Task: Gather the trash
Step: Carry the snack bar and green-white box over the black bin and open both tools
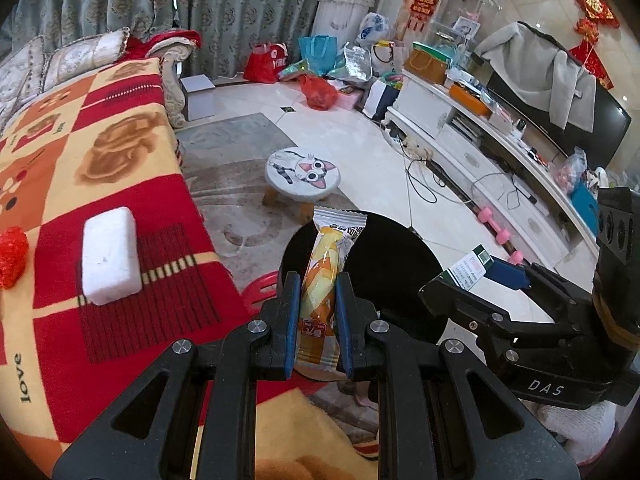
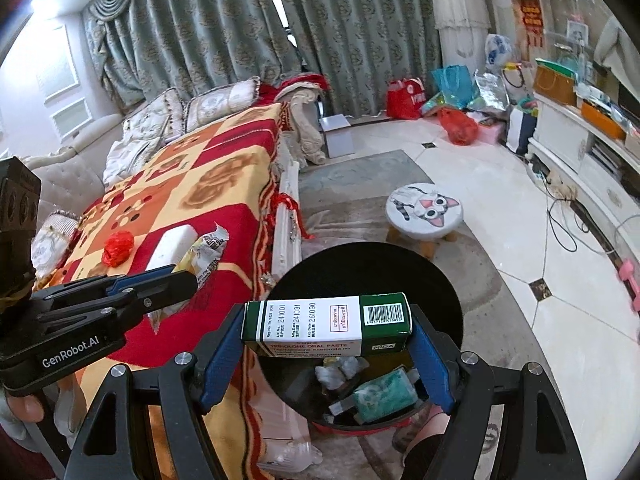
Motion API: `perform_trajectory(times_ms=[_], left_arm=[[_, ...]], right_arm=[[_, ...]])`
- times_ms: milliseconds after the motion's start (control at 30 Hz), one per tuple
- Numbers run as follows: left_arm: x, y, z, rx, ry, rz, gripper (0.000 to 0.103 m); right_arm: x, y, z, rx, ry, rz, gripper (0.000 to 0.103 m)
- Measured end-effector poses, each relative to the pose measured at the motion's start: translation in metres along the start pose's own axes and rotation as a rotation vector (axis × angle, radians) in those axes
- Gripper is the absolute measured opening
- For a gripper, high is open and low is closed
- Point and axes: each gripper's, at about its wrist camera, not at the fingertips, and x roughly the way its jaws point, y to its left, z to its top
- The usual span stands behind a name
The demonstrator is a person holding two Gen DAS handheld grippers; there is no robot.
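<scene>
A: What does the left gripper [image 1: 318,312] hold?

B: Its blue pads are pressed on a yellow-and-orange snack wrapper [image 1: 324,280], which stands upright between them. The wrapper's top edge is over the rim of the black-lined trash bin [image 1: 400,264].

A: And the right gripper [image 2: 328,344]?

B: Clamped on a green-and-white oral paste box [image 2: 332,320], held crosswise by its ends, directly above the bin's opening [image 2: 436,280]. Inside the bin lie a teal packet [image 2: 384,396] and some crumpled white bits [image 2: 340,370].

A: Is anything left on the sofa?

B: On the checked red-and-yellow blanket [image 1: 120,160] a white foam block [image 1: 109,256] lies flat. Near it, to the left, sits a crumpled red ball of plastic [image 1: 12,256]; the two are apart.

A: What is around the bin?

B: It stands just beside the sofa's edge. A small stool with a cartoon cat face [image 1: 303,174] stands beyond it on the floor, and pink dumbbells [image 1: 500,232] lie near the white TV cabinet [image 1: 460,152].
</scene>
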Motion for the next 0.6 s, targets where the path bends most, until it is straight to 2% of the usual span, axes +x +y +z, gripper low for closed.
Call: perform_trajectory(times_ms=[600], left_arm=[[0.034,-0.006,0.004,-0.007,0.053,-0.035,0.015]], right_arm=[[0.016,-0.022,-0.005,0.049,0.031,-0.012,0.075]])
